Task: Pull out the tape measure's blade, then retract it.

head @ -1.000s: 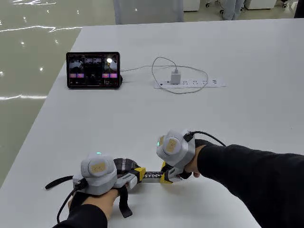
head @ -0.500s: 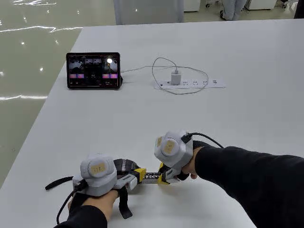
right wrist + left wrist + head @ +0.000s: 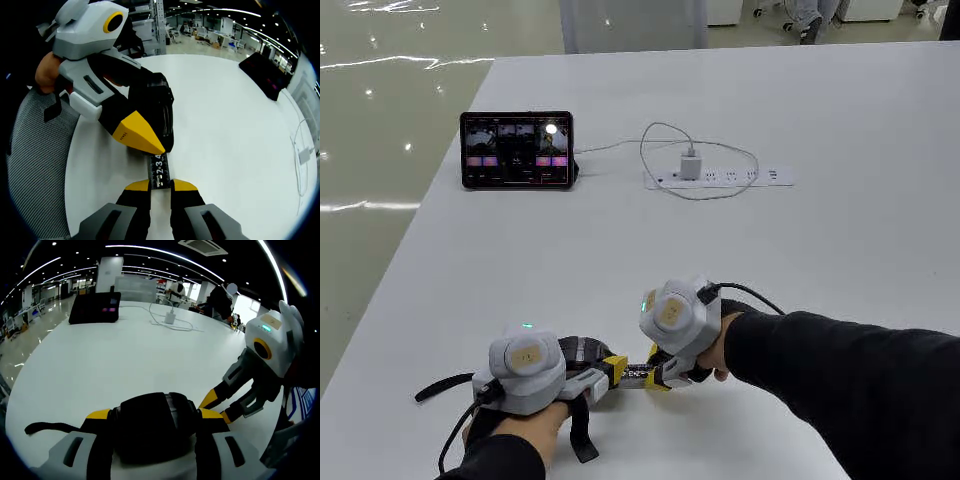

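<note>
**Head view.** White table (image 3: 800, 120). On the far side stands a tablet (image 3: 516, 149), propped upright with its screen lit. To its right lies a white power strip (image 3: 740, 175) with a charger (image 3: 690, 163) plugged in and a looped white cable (image 3: 665, 130). At the near edge the left gripper (image 3: 602, 362) is clamped about a black tape measure (image 3: 580, 349) that rests on the tabletop. The right gripper (image 3: 656, 367) is just beside it, and a short length of blade (image 3: 637, 373) runs between the two. A black strap (image 3: 440, 384) trails left from the case across the table.

**Left gripper view.** The yellow-tipped jaws are spread to the width of the case and press on either side of the tape measure (image 3: 152, 427). The right gripper (image 3: 220, 409) comes in from the right, its tips pointed toward the case.

**Right gripper view.** The jaws are nearly closed and pinch the end of the blade (image 3: 159, 172) between the yellow tips. The numerals 2, 3 and 4 are legible. The case lies just ahead in the left gripper's hold, with the blade drawn out only a little way.
</note>
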The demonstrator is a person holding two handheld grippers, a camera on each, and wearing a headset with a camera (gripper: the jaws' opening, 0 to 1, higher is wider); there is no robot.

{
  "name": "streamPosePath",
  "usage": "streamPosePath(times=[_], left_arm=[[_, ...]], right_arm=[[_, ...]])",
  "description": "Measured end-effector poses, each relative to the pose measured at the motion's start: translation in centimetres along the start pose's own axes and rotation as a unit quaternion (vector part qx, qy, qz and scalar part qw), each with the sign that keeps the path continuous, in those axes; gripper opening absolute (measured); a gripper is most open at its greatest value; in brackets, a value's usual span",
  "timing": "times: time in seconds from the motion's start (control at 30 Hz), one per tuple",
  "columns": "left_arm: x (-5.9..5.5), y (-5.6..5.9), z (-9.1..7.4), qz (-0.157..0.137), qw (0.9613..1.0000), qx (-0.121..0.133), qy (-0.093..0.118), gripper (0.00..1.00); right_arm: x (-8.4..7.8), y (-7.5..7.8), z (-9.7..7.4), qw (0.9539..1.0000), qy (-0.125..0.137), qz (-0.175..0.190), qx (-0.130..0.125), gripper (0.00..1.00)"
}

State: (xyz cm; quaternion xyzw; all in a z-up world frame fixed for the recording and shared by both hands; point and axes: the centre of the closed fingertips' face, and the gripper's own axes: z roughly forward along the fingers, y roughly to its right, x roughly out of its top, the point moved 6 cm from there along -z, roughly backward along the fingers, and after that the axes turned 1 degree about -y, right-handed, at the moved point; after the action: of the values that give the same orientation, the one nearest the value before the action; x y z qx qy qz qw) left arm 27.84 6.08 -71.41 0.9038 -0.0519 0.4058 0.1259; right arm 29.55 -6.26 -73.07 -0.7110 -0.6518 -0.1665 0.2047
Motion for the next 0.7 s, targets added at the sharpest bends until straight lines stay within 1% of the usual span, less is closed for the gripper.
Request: streamPosePath(times=[0.7], left_arm=[[0.0,0.0,0.0,-0.003,1.0000,-0.001,0.000,0.62]], right_arm=[[1.3,-0.1,0.9,0.9998,0.019,0.004,-0.002,0.11]])
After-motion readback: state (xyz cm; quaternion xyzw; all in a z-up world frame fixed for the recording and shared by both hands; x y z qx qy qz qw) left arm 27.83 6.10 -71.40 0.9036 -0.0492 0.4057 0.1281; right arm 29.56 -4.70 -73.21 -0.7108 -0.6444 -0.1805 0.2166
